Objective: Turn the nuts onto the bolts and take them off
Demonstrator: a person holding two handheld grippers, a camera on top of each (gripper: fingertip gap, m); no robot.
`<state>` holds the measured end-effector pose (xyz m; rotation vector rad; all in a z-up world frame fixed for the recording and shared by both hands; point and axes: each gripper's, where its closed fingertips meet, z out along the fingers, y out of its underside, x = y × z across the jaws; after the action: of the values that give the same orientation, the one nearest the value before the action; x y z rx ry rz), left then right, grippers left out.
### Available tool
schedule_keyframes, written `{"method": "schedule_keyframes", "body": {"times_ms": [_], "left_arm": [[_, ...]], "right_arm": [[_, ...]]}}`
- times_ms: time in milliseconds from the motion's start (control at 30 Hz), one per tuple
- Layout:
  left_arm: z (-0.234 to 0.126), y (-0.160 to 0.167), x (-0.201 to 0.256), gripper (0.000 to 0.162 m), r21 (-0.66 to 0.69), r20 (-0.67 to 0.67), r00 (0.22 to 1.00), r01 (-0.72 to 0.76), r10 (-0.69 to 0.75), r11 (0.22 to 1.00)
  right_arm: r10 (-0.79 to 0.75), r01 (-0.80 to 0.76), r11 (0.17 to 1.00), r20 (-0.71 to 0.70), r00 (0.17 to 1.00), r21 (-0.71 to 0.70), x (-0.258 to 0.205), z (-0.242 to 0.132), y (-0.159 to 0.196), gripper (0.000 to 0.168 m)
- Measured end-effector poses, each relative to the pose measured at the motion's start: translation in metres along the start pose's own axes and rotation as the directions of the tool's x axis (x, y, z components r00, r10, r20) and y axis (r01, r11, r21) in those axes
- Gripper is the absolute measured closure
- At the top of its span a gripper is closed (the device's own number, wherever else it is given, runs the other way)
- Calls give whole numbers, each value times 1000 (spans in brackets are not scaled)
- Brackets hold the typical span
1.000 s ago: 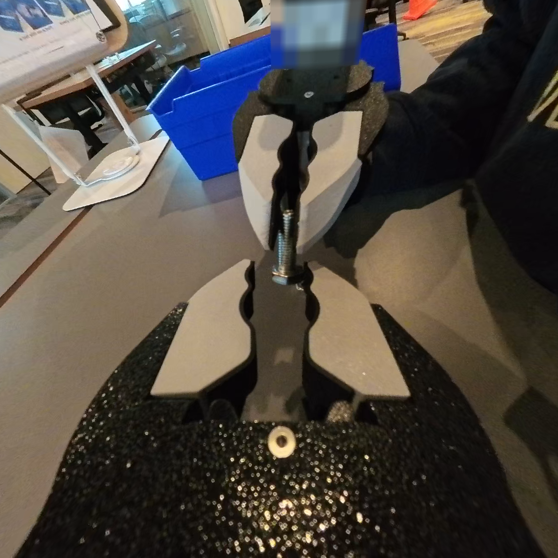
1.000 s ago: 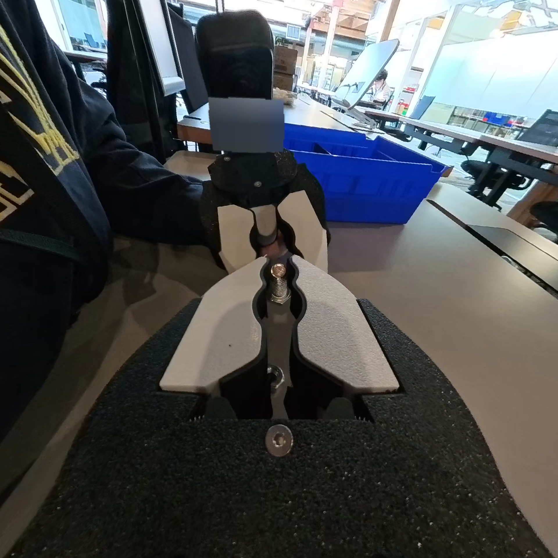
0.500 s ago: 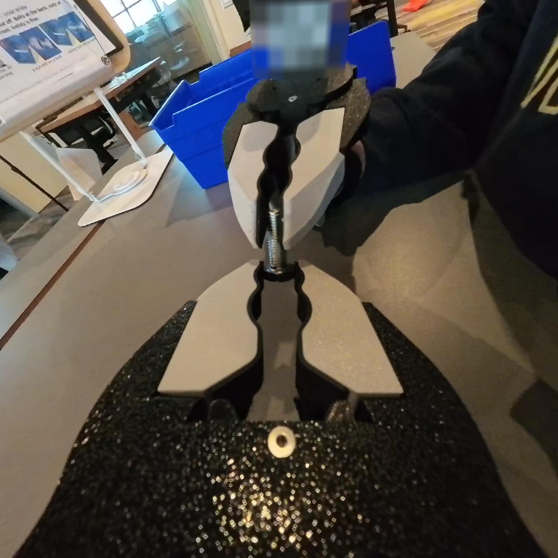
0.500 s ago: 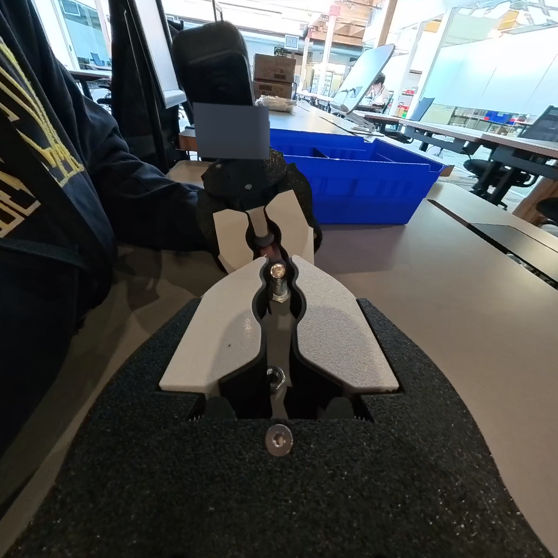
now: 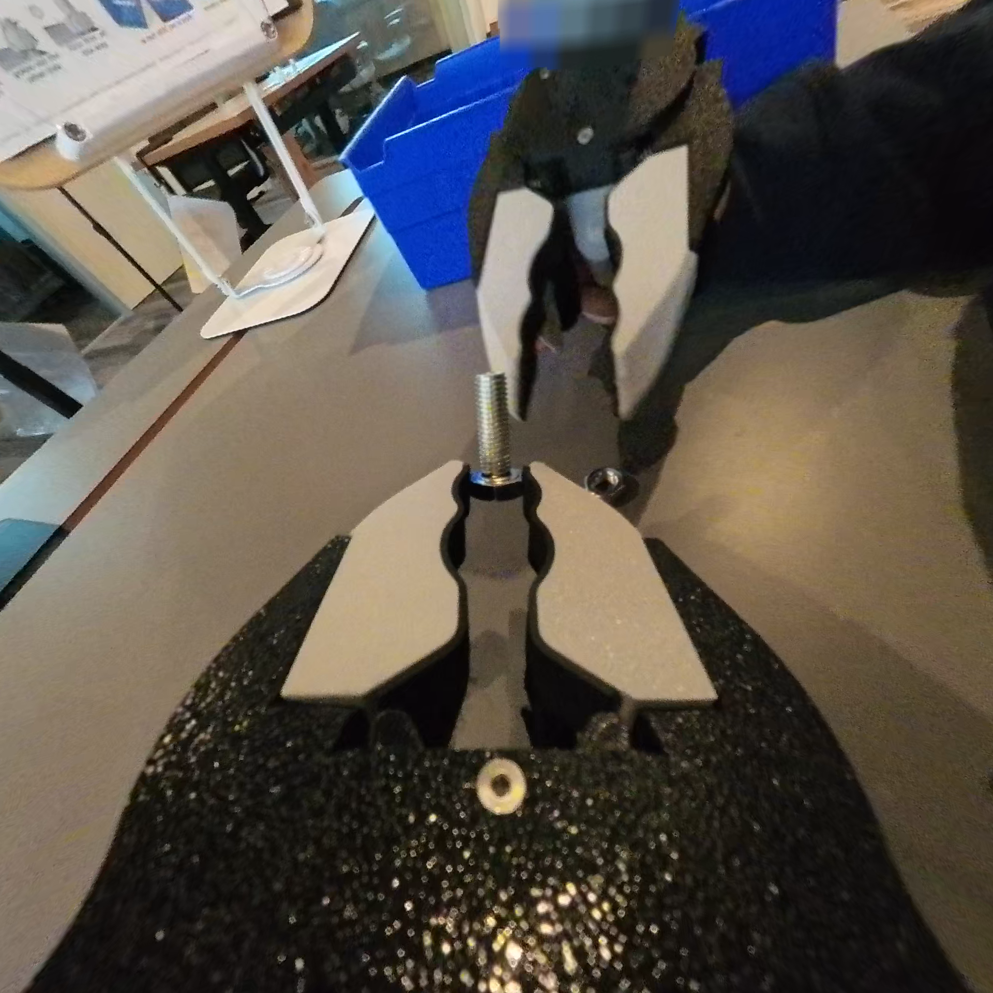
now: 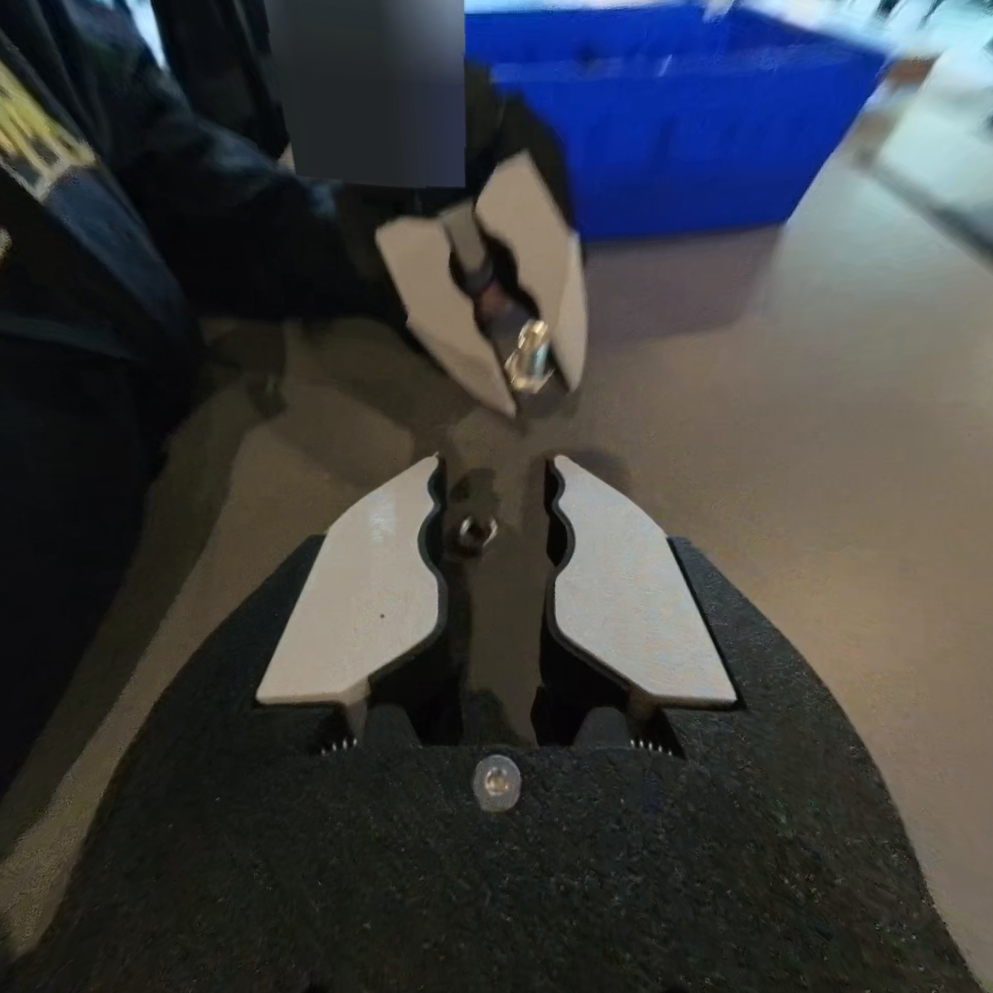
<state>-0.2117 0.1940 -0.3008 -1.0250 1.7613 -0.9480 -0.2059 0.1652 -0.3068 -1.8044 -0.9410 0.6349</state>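
In the left wrist view my left gripper (image 5: 494, 473) is shut on the head of a silver bolt (image 5: 491, 424), which stands upright with its thread bare. A loose nut (image 5: 610, 483) lies on the grey table (image 5: 242, 526) just right of my fingertips. My right gripper (image 5: 572, 414) hangs behind the bolt, open and empty. In the blurred right wrist view my right gripper (image 6: 494, 462) is open above the nut (image 6: 475, 529), which lies on the table between the fingers. Beyond it the left gripper (image 6: 537, 400) holds the bolt (image 6: 529, 357).
A blue plastic bin (image 5: 430, 177) stands at the back of the table and also shows in the right wrist view (image 6: 698, 134). A white stand base (image 5: 279, 290) sits at the back left. The person's dark sleeves (image 5: 860, 188) reach in behind each gripper.
My right gripper has opened, let go of the bolt and drawn back and up. My left gripper has closed on the bolt's head and now holds it alone.
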Motion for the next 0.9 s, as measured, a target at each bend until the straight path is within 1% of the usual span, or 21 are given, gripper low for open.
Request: {"method": "schedule_keyframes", "body": {"times_ms": [33, 100, 267, 433, 467, 567, 600, 667, 767, 833, 900], "left_arm": [[0, 1, -1, 144, -5, 5, 1000, 11, -11, 1000], [0, 3, -5, 144, -13, 16, 999, 31, -31, 999], [-3, 0, -8, 144, 17, 23, 998, 61, -62, 998], [-2, 1, -8, 144, 15, 15, 998, 64, -65, 998], [-2, 1, -7, 144, 14, 12, 998, 61, -61, 998], [-2, 0, -5, 144, 14, 0, 998, 61, -61, 998], [-2, 0, -4, 144, 16, -5, 998, 67, -67, 998], [-2, -1, -4, 144, 23, -10, 996, 92, -92, 995], [-2, -6, 0, 144, 42, -58, 987, 156, -153, 987], [-2, -8, 6, 144, 46, -117, 974, 200, -194, 979], [-1, -11, 14, 144, 40, -180, 959, 228, -218, 973]], "right_arm": [[19, -17, 998, 33, 999, -65, -4, 3, 10, 133], [32, -25, 985, 40, 999, -170, -6, 8, 26, 134], [-38, 42, 952, 19, 999, -304, -7, 15, 44, 142], [-23, 25, 948, 8, 1000, -316, -6, 16, 46, 143], [-24, 26, 948, 11, 1000, -316, -7, 16, 45, 148], [-45, 31, 949, -36, 998, -313, 1, 16, 44, 150], [-54, 35, 956, -58, 997, -291, 4, 14, 41, 150], [-46, 23, 979, -113, 993, -200, 13, 9, 26, 150], [-17, 20, 1000, -162, 987, 16, 19, -4, -8, 150], [-11, 33, 985, -128, 992, 170, 12, -13, -30, 150], [-29, 53, 967, -97, 995, 250, 4, -17, -44, 151]]}}
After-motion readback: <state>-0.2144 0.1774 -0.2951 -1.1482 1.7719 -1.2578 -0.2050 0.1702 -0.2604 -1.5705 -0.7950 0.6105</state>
